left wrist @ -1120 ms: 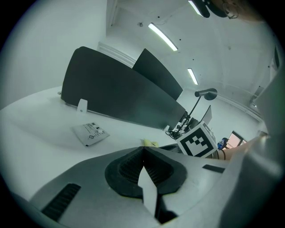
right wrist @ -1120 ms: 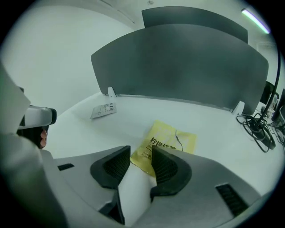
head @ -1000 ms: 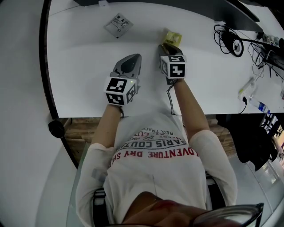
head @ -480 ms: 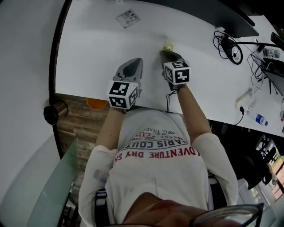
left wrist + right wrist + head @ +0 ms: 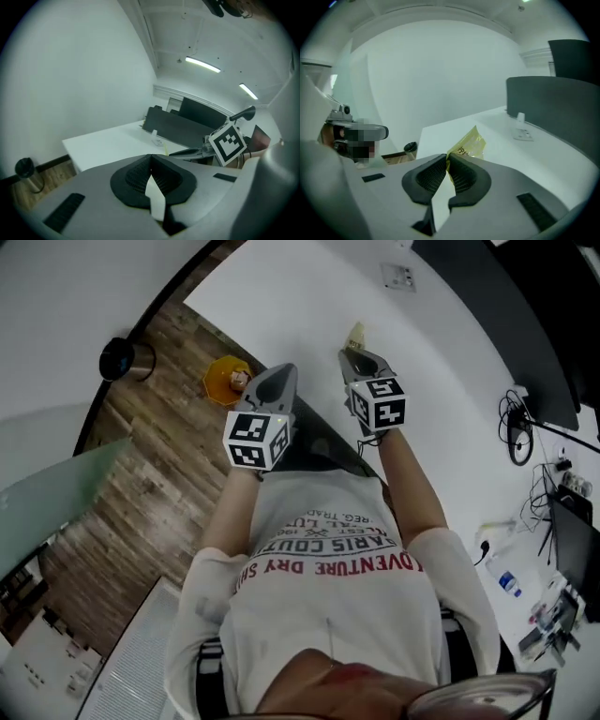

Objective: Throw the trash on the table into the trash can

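A crumpled yellow wrapper sticks out from the tip of my right gripper, which is shut on it above the white table. In the right gripper view the wrapper is pinched between the pads of the right gripper. My left gripper hangs beside it near the table's corner, shut with nothing in it; its pads meet in the left gripper view. A dark round can stands on the wooden floor to the left, and it also shows as a small can past the table.
A small white packet lies farther along the table, next to a dark partition. An orange round thing sits on the floor by the table's corner. Cables and a bottle lie at the right.
The right gripper has shut on the yellow wrapper and lifted it off the table. The view has swung left, so the floor and the dark can now show ahead of both grippers.
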A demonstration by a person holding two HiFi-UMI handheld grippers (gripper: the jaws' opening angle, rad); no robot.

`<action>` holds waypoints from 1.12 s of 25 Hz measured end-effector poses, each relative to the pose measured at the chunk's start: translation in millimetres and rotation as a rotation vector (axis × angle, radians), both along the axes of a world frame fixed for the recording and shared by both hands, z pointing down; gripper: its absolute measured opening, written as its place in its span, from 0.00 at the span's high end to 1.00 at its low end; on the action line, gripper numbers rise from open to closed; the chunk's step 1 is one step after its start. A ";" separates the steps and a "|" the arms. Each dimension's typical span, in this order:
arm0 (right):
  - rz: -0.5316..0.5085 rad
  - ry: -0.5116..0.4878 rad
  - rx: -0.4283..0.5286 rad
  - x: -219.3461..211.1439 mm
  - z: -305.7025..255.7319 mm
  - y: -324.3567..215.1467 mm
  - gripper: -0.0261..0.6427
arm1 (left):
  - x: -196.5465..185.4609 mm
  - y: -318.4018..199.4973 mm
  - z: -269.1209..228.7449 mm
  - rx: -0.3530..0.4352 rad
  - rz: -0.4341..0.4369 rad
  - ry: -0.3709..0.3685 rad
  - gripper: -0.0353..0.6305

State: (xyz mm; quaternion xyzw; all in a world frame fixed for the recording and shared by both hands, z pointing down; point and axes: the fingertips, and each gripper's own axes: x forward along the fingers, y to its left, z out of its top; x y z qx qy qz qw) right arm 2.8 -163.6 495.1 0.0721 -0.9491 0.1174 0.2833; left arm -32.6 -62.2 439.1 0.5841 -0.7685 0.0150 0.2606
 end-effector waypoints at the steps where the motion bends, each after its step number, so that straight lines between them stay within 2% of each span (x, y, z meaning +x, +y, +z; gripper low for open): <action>1: -0.046 -0.004 -0.002 -17.2 -0.8 19.7 0.90 | -14.7 20.2 -0.6 0.000 -0.047 -0.002 0.91; 8: -0.415 0.013 -0.016 -144.3 8.7 180.7 0.89 | -112.1 177.5 20.2 -0.024 -0.405 0.041 0.91; 11: -0.513 0.055 -0.035 -191.6 32.3 249.2 0.89 | -151.0 239.8 38.7 -0.034 -0.493 0.078 0.91; 17: -0.660 0.187 -0.073 -255.3 132.9 350.2 0.89 | -205.0 331.7 121.8 -0.112 -0.584 0.206 0.91; 23: -0.709 0.272 -0.104 -278.1 267.9 371.1 0.89 | -222.4 350.2 242.1 -0.190 -0.572 0.336 0.91; 28: -0.709 0.393 -0.130 -278.7 394.9 368.9 0.89 | -221.6 354.0 351.2 -0.219 -0.614 0.441 0.91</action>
